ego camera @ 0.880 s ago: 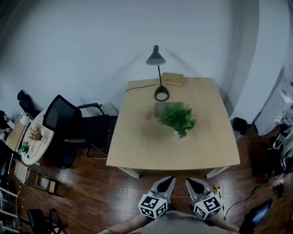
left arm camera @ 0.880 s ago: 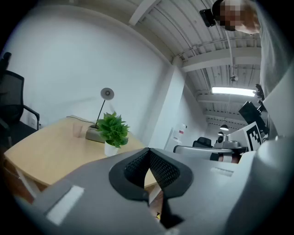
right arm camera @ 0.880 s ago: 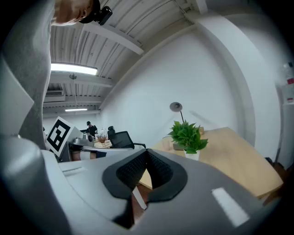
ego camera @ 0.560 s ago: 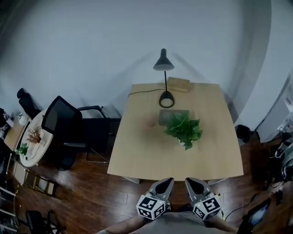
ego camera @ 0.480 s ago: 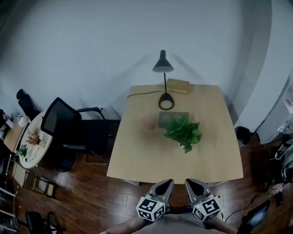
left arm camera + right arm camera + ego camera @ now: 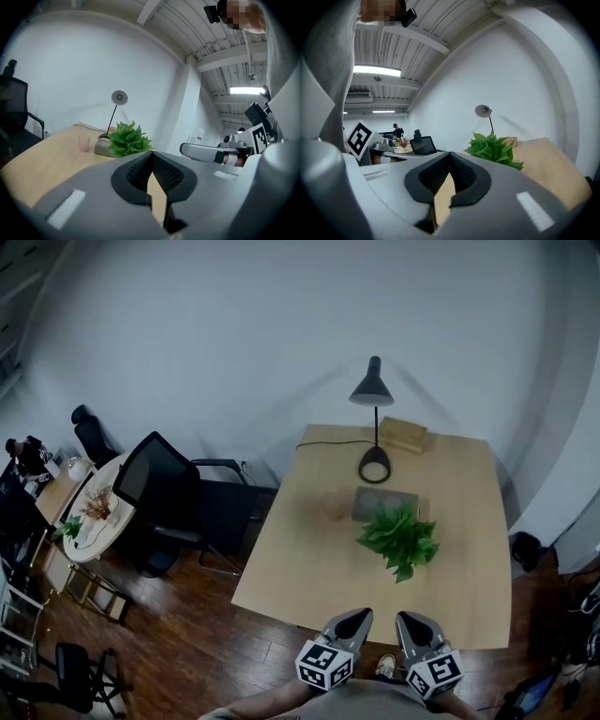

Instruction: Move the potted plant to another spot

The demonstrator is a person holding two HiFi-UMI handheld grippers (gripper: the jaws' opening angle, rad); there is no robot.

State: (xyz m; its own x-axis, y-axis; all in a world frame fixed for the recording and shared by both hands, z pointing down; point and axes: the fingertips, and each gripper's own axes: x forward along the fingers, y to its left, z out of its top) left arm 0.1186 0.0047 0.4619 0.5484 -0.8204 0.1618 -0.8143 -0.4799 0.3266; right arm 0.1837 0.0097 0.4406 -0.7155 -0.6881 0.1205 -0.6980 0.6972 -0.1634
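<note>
Green potted plant (image 6: 398,540) stands mid table (image 6: 291,563), toward its right edge, well beyond the near edge where left tool (image 6: 360,615) and right tool (image 6: 406,618) hover clenched and empty; the right one seems slightly nearer

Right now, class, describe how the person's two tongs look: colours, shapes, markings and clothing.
Both the left tongs and right tongs are grey, tapering to a pointed beak, with black ribbed pads inside. Each carries a white cube printed with black square markers. The person wears a grey top.
</note>
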